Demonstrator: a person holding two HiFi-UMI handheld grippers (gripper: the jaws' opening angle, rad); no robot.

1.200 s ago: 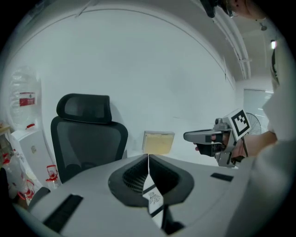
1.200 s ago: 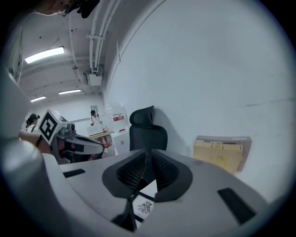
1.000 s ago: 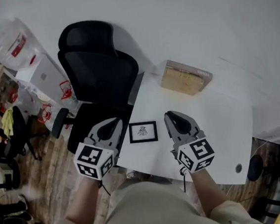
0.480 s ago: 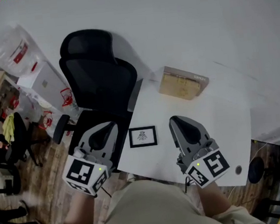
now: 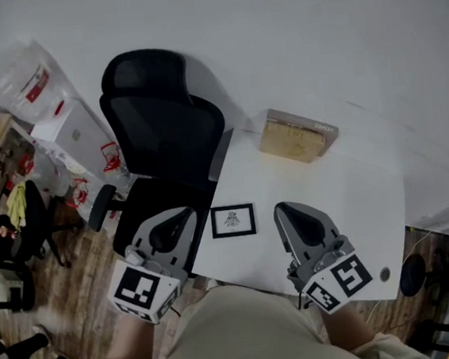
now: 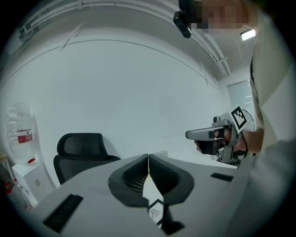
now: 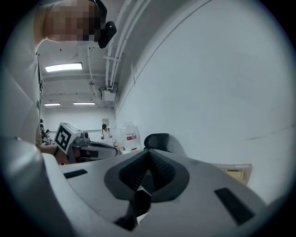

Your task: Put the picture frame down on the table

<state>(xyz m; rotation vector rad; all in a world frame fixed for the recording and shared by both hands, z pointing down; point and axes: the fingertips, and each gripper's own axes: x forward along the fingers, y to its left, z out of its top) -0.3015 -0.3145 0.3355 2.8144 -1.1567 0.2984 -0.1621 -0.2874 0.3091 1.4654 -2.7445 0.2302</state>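
Observation:
The picture frame (image 5: 233,221), small and black with a white print, lies flat on the white table (image 5: 346,202) near its front left edge. My left gripper (image 5: 182,213) hovers left of the frame, beyond the table edge and over the chair seat, shut and empty. My right gripper (image 5: 283,208) is over the table to the frame's right, also shut and empty. Neither touches the frame. In the left gripper view the jaws (image 6: 148,157) meet, with the frame (image 6: 156,212) showing below them. In the right gripper view the jaws (image 7: 149,152) are closed together.
A black office chair (image 5: 164,133) stands against the table's left side. A flat cardboard box (image 5: 296,135) lies at the table's far edge. Bags and clutter (image 5: 31,83) stand on the wooden floor at the left. A white wall rises behind the table.
Both grippers have drawn back toward the person and apart from the frame. The frame stays flat on the table.

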